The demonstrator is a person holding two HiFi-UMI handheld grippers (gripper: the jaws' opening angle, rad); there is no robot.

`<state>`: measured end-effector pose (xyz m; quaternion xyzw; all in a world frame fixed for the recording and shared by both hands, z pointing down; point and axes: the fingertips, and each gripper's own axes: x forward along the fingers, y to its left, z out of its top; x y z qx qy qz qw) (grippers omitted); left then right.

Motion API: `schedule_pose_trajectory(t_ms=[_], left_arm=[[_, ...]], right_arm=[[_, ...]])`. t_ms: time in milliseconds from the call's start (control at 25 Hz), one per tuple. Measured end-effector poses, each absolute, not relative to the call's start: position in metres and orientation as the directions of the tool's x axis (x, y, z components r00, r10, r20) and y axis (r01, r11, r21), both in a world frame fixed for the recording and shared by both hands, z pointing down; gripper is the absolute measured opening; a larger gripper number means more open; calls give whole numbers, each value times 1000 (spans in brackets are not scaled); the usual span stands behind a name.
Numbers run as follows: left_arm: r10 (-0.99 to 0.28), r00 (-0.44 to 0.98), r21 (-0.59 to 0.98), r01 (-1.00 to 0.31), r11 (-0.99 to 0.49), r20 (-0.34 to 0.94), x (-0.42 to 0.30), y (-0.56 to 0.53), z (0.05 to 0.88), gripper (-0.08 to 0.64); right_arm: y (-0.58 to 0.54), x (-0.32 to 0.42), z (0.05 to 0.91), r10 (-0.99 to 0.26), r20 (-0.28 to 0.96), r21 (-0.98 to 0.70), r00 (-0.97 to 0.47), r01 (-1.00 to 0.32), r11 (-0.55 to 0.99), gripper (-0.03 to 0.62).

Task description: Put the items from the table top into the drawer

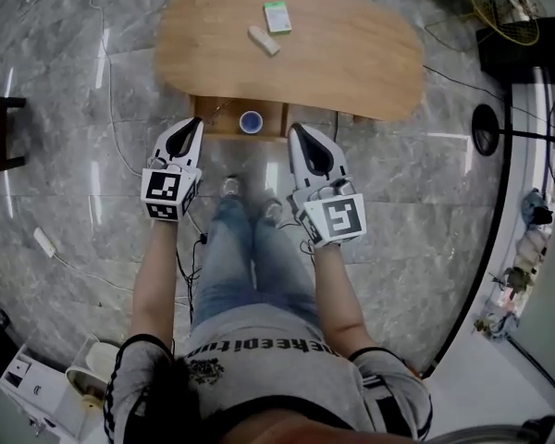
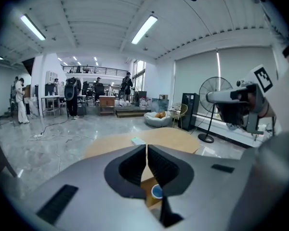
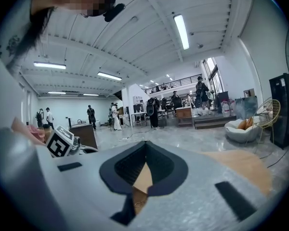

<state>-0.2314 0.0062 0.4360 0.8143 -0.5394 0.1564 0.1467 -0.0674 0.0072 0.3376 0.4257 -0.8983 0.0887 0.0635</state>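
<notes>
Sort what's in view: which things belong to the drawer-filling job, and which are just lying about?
Job:
- green box
- beige block
- table
- open drawer
- blue round item, already inside the drawer

Lying about:
- power strip
- wire fan
- black round base

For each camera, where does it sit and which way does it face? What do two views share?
Head view: on the person's head, facing steeply down at the wooden table, open drawer, left tongs and right tongs; forearms, legs show.
Left gripper view: on the left tongs, facing over the table into the hall; right tongs show.
Right gripper view: on the right tongs, facing the hall; left tongs' marker cube shows.
Shared: blue cup, in head and left gripper views.
</notes>
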Motion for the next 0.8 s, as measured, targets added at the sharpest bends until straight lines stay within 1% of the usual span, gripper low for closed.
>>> schedule_pose_trajectory(t_ms=[800], left_arm=[[-941,277,30,-960,-277,195,-217,65,278,15]], right_arm=[[50,-30,216,-764,64,-31,-643,-766,642,-6]])
